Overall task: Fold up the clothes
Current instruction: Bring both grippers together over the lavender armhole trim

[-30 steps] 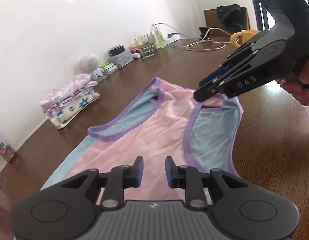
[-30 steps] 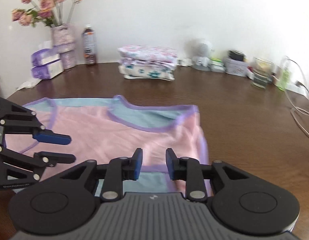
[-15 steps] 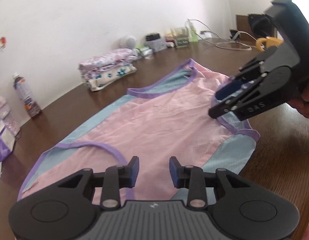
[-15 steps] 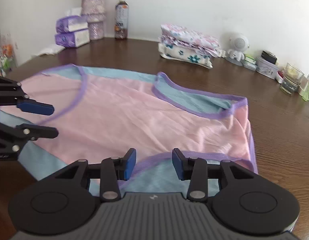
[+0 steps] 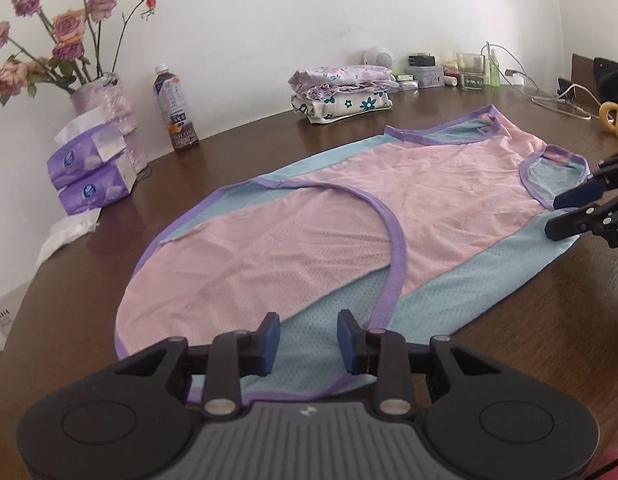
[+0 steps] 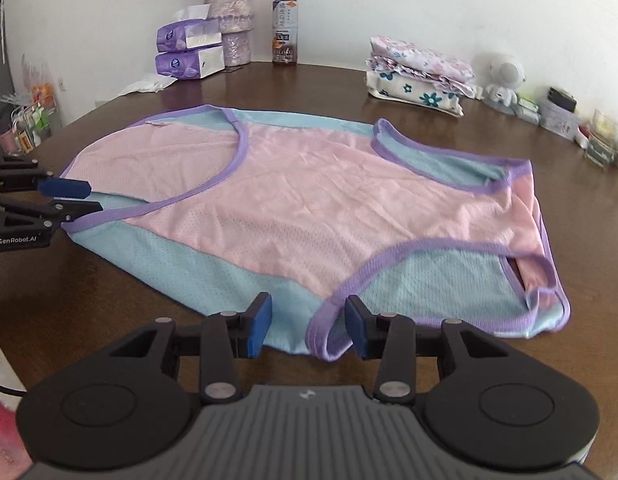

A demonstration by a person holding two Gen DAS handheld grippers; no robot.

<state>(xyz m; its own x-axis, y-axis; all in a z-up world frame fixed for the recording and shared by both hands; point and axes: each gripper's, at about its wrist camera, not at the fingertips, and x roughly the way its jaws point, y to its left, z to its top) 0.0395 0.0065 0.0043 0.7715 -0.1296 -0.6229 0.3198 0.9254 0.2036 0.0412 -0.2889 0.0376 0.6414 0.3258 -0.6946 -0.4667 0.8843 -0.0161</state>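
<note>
A pink and light-blue mesh tank top (image 5: 349,216) with purple trim lies flat on the brown table (image 5: 529,340). My left gripper (image 5: 305,340) is open over the near blue corner of the garment, nothing between its pads. In the right wrist view the same tank top (image 6: 329,208) spreads across the table. My right gripper (image 6: 307,326) is open at the near blue side panel, by the purple-trimmed armhole. Each gripper shows in the other's view: the right one (image 5: 565,212) at the garment's right edge, the left one (image 6: 79,198) at its left corner.
A stack of folded floral clothes (image 5: 341,94) sits at the back by the wall. A vase of roses (image 5: 105,100), tissue packs (image 5: 93,176) and a drink bottle (image 5: 175,114) stand at the left. A yellow mug (image 5: 617,120), cables and small jars are at the far right.
Both grippers have swung and drawn apart to opposite ends of the tank top, and both have opened a little wider. The garment lies unchanged.
</note>
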